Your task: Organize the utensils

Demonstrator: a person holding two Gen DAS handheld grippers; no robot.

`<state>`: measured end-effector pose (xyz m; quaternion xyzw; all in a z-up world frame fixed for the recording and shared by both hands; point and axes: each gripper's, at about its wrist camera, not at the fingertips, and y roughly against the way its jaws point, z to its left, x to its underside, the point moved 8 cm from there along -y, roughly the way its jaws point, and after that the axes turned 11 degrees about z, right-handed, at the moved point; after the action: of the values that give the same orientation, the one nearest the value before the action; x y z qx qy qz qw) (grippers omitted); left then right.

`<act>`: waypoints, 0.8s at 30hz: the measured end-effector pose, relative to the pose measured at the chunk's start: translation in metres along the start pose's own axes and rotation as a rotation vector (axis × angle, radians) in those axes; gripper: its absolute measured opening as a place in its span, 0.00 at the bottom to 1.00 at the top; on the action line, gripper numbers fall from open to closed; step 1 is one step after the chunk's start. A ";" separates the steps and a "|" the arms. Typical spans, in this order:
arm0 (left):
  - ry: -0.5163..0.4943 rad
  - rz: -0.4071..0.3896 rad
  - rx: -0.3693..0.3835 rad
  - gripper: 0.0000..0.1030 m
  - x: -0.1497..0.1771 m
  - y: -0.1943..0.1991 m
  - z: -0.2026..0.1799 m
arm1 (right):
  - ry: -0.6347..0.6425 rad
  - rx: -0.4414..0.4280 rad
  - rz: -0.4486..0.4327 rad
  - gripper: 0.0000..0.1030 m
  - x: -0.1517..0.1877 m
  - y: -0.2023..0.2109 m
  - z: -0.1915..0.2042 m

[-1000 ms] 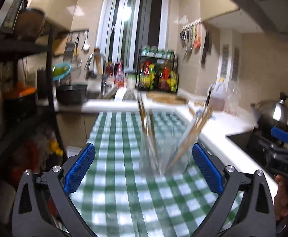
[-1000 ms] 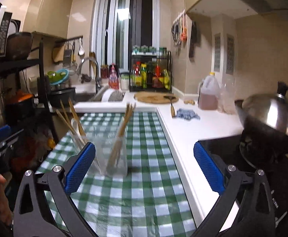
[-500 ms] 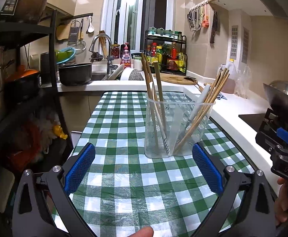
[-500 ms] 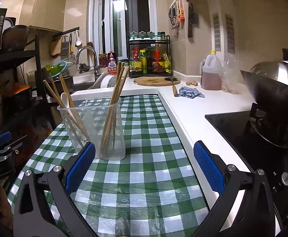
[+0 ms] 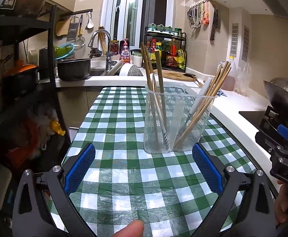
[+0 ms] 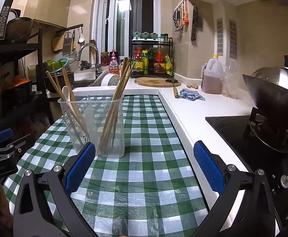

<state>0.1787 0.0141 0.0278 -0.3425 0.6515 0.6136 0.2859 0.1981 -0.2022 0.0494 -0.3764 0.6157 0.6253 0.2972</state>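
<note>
Here the clear plastic holder [image 5: 178, 118] stands upright on the green checked tablecloth [image 5: 124, 177], with the white counter [image 6: 199, 110] along the cloth's right edge. A divider splits the holder in two parts. In the left wrist view, the left part holds wooden chopsticks [image 5: 159, 83] that lean toward the left, and the right part holds more chopsticks [image 5: 213, 94] and one white handle [image 5: 202, 92], all leaning to the right.

The left gripper [image 5: 144, 169] hovers low over the cloth, just before the holder. Its blue pads [image 5: 78, 169] are wide apart and hold nothing. A fingertip [image 5: 130, 229] shows at the bottom edge of this view.

The right gripper [image 6: 145, 167] is also spread wide and empty. In its view the holder [image 6: 92, 122] stands near its left pad [image 6: 80, 167], touching nothing of it. A wok [image 6: 272, 94] sits on the stove at the right.
</note>
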 end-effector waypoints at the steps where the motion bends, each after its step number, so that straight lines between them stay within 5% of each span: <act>1: 0.000 -0.002 -0.001 0.93 0.000 0.001 0.000 | 0.002 0.000 -0.004 0.95 0.000 0.001 0.000; 24: -0.009 0.005 0.005 0.93 0.001 0.002 -0.002 | -0.001 0.016 -0.010 0.95 -0.001 0.000 -0.004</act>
<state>0.1768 0.0121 0.0280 -0.3373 0.6526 0.6144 0.2880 0.1992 -0.2065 0.0500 -0.3766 0.6185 0.6192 0.3036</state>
